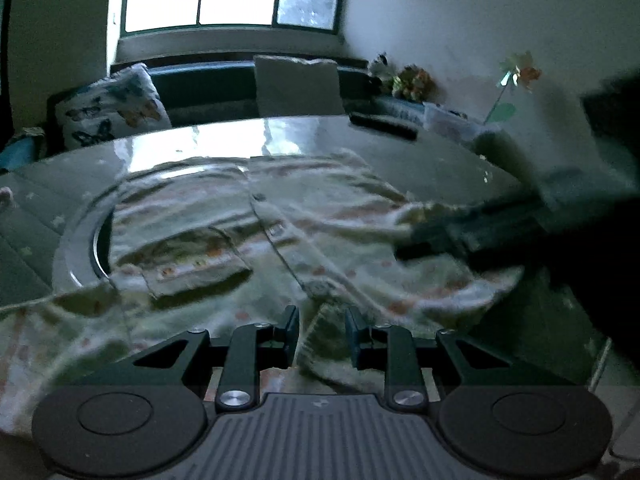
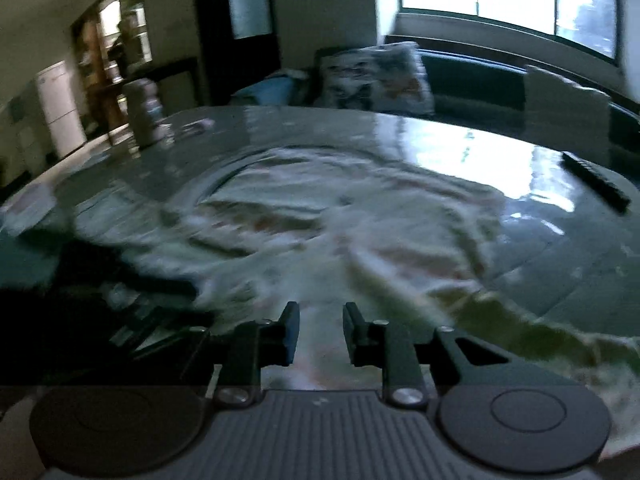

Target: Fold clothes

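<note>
My left claw (image 1: 322, 334) has its jaws partly parted around a shirt (image 1: 280, 220) fold near the desk (image 1: 420, 156) edge. My right claw (image 2: 321, 332) is equally parted over cloth; whether it grips, I cannot tell.

Ahead of the jaws lies a pale cream shirt (image 1: 280, 232) printed with small orange-pink motifs; a greenish ribbed edge sits between the left jaws. The counter (image 1: 420, 152) beyond it is glossy grey-green, reflecting white window light. Far beyond the jaws, a white cushion (image 1: 112, 108) carries dark blue and orange butterflies, beside a plain off-white cushion (image 1: 298, 86). A black remote (image 2: 596, 180) lies right of the right jaws. Both grippers are black with grey ribbing.
</note>
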`<state>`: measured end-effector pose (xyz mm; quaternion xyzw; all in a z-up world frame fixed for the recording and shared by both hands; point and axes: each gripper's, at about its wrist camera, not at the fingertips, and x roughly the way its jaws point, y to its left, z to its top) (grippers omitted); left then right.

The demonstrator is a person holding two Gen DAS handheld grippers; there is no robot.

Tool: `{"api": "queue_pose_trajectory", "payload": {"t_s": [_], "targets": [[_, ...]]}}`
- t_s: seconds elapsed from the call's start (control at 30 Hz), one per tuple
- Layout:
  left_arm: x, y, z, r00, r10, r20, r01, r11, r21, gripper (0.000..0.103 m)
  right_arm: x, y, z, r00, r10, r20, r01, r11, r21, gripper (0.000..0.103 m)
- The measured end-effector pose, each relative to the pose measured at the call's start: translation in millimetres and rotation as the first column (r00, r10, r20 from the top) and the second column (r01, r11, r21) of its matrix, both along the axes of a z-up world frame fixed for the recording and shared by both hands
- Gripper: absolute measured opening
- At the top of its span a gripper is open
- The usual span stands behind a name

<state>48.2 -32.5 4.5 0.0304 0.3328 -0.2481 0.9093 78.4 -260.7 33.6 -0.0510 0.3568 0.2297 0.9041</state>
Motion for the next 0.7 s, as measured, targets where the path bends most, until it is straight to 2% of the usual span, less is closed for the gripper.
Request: {"api": "queue_pose_trajectory", "payload": {"t_s": [0.2, 0.43, 0.63, 0.7], "targets": [[-2.5, 1.3, -5.7, 1.0, -0.023, -0.01, 0.023, 1.0, 0.007, 0.025, 52.7, -15.8, -18.6, 0.995, -0.096, -0.007, 0.095, 0.994, -0.051, 0.025], [-0.4, 2.1, -5.7, 0.999, -0.04, -0.013, 0.041, 0.999, 0.007, 0.025, 110.9, -35.8, -29.0, 0.982, -0.187, -0.002, 0.187, 0.98, -0.067, 0.025], [0.5, 2.8, -6.0, 0.999, -0.048, -0.016, 0.048, 0.999, 0.009, 0.025, 160.8, -37.0, -33.2, 0.975, -0.223, 0.005, 0.223, 0.972, -0.073, 0.027], [0.3, 2.9, -5.9, 0.999, -0.05, -0.015, 0.05, 0.999, 0.01, 0.025, 163.9, -36.0, -31.9, 0.976, -0.217, 0.005, 0.217, 0.973, -0.073, 0.028]]}}
